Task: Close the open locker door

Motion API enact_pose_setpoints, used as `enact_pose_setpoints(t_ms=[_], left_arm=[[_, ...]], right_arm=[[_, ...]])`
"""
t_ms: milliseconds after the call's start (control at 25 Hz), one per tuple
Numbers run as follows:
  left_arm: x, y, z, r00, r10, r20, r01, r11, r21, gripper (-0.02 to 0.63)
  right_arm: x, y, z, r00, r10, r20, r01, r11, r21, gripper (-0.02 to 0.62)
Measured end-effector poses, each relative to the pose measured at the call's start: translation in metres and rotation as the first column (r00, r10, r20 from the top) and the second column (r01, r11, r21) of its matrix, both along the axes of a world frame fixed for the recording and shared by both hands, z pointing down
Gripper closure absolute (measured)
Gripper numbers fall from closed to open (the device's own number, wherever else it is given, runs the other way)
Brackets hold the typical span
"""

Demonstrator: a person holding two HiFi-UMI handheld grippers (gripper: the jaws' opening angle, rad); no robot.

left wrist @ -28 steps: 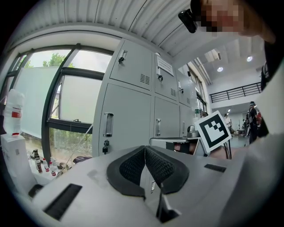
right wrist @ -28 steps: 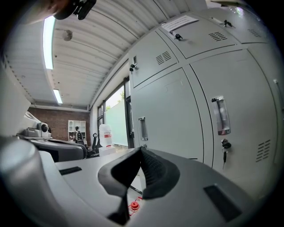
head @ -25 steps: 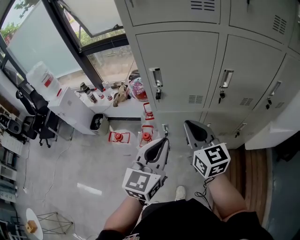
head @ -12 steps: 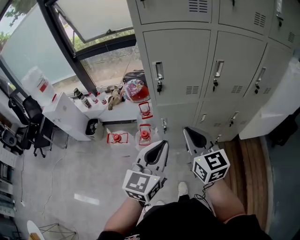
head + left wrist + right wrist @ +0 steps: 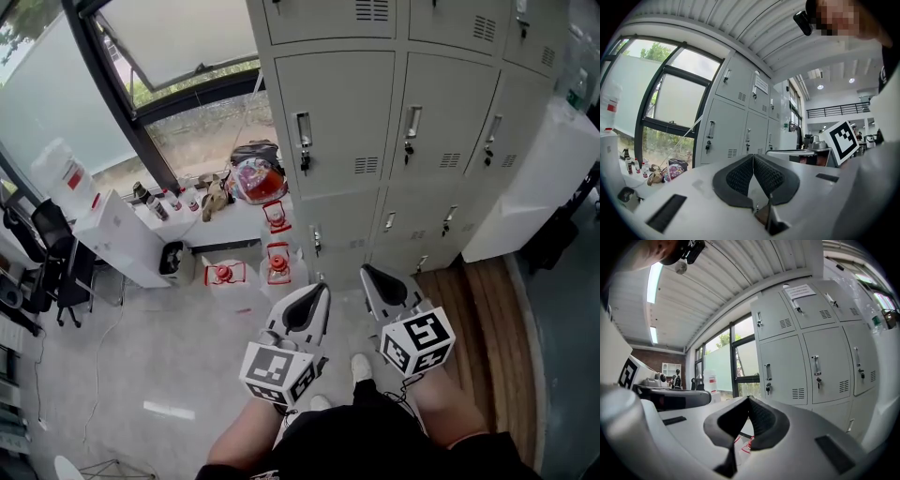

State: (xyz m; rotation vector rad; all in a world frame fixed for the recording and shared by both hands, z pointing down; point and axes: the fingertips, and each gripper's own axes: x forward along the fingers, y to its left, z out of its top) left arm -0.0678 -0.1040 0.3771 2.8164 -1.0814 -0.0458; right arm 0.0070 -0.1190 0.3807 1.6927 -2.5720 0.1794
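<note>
Glass window (image 5: pixel 66 84), dark-framed, upper left of the head view; greenery shows beyond it.

White jug (image 5: pixel 64 172), red label, left edge, standing on a white cabinet (image 5: pixel 117 234).

Black office chair (image 5: pixel 52 272), lower on the left edge, on the grey floor (image 5: pixel 141 347).

Small bottles (image 5: pixel 150 199), a row on the ledge below the window.

Dark bin (image 5: pixel 174 259), just beside the cabinet.

Red-and-white items (image 5: pixel 274 264), three, at the foot of the lockers; kind not clear.

Multicoloured bag (image 5: pixel 255 178), against the left flank of the lockers.

Grey metal lockers (image 5: pixel 347 112), upper centre to upper right. The doors facing the camera sit flush, each with a handle and a key lock.

Left gripper (image 5: pixel 322 287), lower centre, pointing up the frame toward the lockers, marker cube nearest the person. In the left gripper view its ribbed pads (image 5: pixel 739 176) meet at the tips: clenched, nothing between them.

White shoe (image 5: pixel 360 366), on the floor between the two marker cubes.

Right gripper (image 5: pixel 368 272), just right of the left one, also pointing toward the lockers. In the right gripper view its pads (image 5: pixel 761 420) are pressed together: clenched, empty.

Wood-plank floor strip (image 5: pixel 487 319), right of the right gripper.

Open locker door (image 5: pixel 539 178), a pale panel at the right edge of the head view, swung out from the bank toward the camera, well apart from both grippers.
</note>
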Motion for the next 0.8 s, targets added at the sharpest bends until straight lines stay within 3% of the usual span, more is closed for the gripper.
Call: enact_pose_setpoints(t_ms=[800], left_arm=[[-0.009,0.025,-0.004,1.000,0.025,-0.002,-0.025,0.999,0.020,0.589]], right_arm=[[-0.013,0.031,-0.004,1.000,0.009,-0.004,-0.009,1.000,0.018,0.541]])
